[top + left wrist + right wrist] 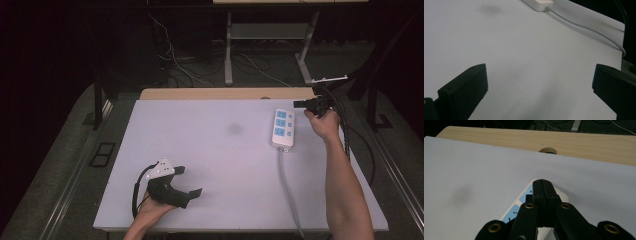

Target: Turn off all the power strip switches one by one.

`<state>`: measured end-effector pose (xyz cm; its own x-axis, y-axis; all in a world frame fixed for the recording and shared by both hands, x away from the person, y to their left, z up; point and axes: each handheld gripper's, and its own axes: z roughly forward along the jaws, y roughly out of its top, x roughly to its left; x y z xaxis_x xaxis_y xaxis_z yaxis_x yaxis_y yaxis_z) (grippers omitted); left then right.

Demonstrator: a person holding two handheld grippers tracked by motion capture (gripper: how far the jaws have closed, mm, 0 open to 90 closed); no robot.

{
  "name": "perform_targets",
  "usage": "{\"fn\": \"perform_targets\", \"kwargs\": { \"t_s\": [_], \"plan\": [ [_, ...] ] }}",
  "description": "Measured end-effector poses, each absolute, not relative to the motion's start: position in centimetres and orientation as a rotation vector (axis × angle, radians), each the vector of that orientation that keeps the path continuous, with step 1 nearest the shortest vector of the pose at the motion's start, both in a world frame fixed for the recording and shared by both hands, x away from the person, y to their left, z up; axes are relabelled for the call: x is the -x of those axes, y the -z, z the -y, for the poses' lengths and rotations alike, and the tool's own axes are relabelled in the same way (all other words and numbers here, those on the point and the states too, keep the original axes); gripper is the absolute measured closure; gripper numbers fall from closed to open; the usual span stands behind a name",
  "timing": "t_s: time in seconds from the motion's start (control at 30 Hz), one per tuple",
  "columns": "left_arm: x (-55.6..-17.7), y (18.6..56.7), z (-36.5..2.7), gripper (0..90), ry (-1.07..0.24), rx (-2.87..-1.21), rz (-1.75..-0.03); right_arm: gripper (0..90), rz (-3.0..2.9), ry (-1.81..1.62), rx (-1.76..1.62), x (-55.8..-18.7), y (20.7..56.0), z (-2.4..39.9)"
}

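- White power strip (282, 128) with blue sockets, high view: lying just below and to the left of right gripper (300, 104), not touching as far as can be told. Grey cord (289, 187) trailing back toward table (210, 150) near edge. Left gripper (189, 181) resting well apart at near-left, jaws spread, nothing between.
- Left gripper view: jaws (536, 82) wide apart over bare table surface; strip's cord end (539, 3) far ahead, cord (586, 28) curving off to the right.
- Right gripper view: jaws clenched flat together (543, 185), nothing pinched; strip (524, 205) directly beneath and partly hidden behind tips. Wooden desk edge (574, 142) beyond.
- Step judged: closed tips poised above strip, likely between presses of a socket or switch.
- Next move judged: lowering closed tips squarely onto chosen button; steadying strip against sliding, left gripper free for that.
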<state>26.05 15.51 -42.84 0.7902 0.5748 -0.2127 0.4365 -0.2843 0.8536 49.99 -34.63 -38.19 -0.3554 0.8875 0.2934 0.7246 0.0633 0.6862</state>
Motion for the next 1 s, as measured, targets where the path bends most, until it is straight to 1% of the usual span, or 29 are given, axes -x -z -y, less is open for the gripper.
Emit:
{"fn": "perform_targets", "kwargs": {
  "t_s": [0.2, 0.57, 0.9, 1.0],
  "plan": [
    [-26.1, 42.8, -15.5, 0.0, -0.165, -1.923, -0.763, 90.0, -2.114, -1.185, -1.706, -50.2, 39.2, 34.9],
    [-26.1, 42.8, -15.6, 0.0, -0.167, -1.923, -0.762, 90.0, -2.143, -1.144, -1.712, -50.8, 40.7, 33.8],
    [-26.0, 42.8, -15.6, 0.0, -0.168, -1.923, -0.764, 90.0, -2.167, -1.037, -1.729, -50.7, 42.3, 33.5],
    [-26.0, 42.8, -15.6, 0.0, -0.17, -1.924, -0.766, 90.0, -2.143, -1.066, -1.713, -50.5, 42.6, 33.5]
  ]
}}
